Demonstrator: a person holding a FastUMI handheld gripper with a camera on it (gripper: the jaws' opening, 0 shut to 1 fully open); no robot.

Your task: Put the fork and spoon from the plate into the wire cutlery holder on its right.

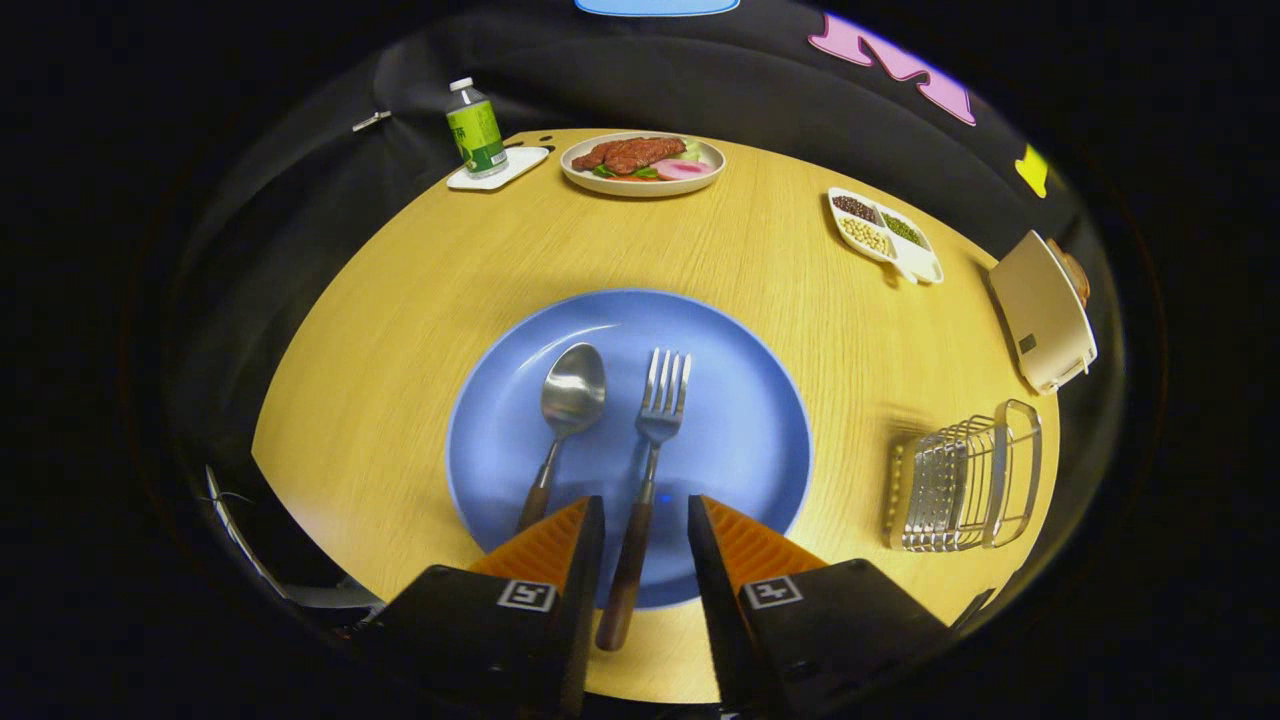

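Observation:
A blue plate [740, 440] lies on the round wooden table just ahead of my fingers. On it rest a fork [655, 440] and, to its left, a spoon [568, 410], both with dark wooden handles pointing toward me. My gripper [645, 515] is open, its fingers standing either side of the fork's handle without touching it. The spoon's handle end passes behind the left finger. The wire cutlery holder [965, 480] stands on the table to the right of the plate.
Beyond the plate at the table's far side are a dish of meat [642, 162], a green-labelled bottle [475, 128] on a white coaster, and a divided dish of beans [885, 235]. A cream toaster [1042, 310] stands behind the holder.

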